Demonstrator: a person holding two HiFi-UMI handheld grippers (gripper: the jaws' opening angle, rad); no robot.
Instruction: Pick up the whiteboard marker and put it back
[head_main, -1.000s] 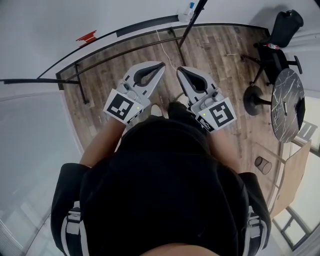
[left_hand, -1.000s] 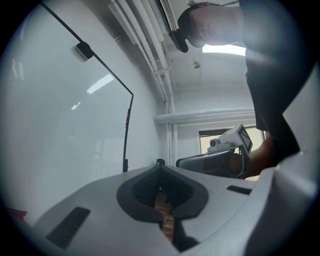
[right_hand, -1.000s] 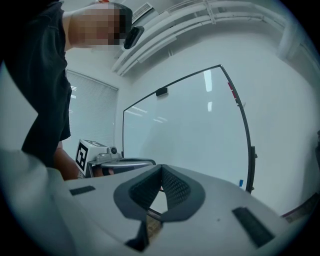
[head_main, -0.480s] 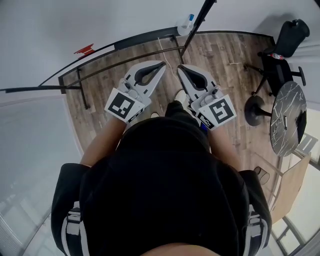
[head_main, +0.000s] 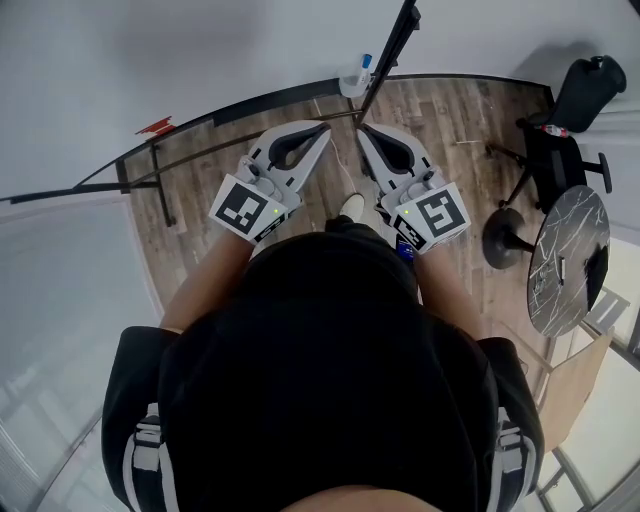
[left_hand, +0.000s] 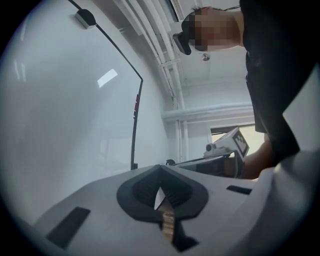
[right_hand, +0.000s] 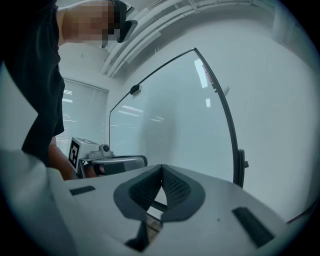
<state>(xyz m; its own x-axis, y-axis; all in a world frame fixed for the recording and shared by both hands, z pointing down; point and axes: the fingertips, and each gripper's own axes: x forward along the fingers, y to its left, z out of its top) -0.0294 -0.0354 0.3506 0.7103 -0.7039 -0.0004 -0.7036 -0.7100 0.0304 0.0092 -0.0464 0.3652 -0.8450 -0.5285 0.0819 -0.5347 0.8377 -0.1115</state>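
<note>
Whiteboard (right_hand: 170, 115) ahead; left gripper (head_main: 323, 130) jaws pressed together, empty; right gripper (head_main: 361, 131) jaws together, empty.

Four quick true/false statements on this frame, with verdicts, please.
1. The left gripper is shut and empty. True.
2. The right gripper is wide open. False: its jaws are together, with nothing between them.
3. A round table stands at the right of the head view. True.
4. The floor is carpeted. False: it is wood planks.
</note>
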